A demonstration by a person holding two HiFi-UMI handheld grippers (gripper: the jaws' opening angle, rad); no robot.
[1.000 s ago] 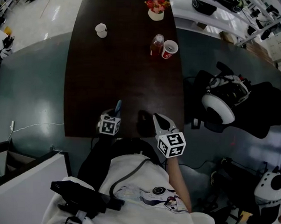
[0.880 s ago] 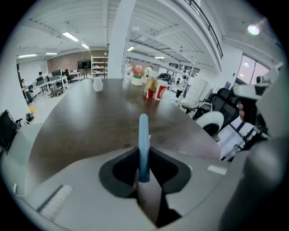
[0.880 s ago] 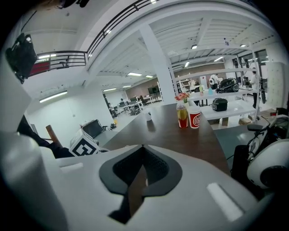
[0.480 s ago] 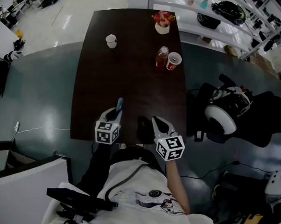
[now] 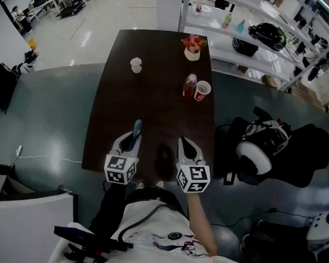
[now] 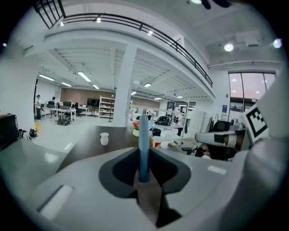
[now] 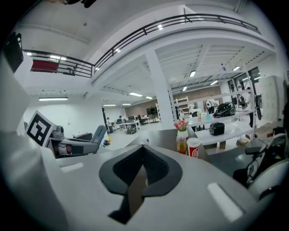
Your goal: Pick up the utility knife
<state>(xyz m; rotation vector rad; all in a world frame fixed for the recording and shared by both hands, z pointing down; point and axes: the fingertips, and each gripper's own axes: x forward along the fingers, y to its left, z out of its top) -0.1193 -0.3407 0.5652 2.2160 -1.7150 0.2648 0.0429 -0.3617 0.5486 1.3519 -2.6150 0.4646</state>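
The left gripper [image 5: 129, 144] has its jaws closed partway onto the utility knife [image 6: 143, 144], a slim blue handle pinched between the two dark pads. The knife's far end pokes out past the jaw tips. In the head view the knife sits over the near end of the table [image 5: 155, 95], a little left of the table's middle line, and is held up off the dark top rather than lying on it. The right gripper [image 7: 143, 151] is beside it over the same near edge of the table, towards the table's right side. Its jaw tips meet with nothing between them, and it touches neither the knife nor the tabletop. At the table's far end are a white cup [image 5: 136, 64] on the left, a flower pot [image 5: 193, 48] at the far right corner, and a bottle [image 5: 189, 85] just beside a red cup [image 5: 201, 90] along the right edge, all well apart from both grippers.
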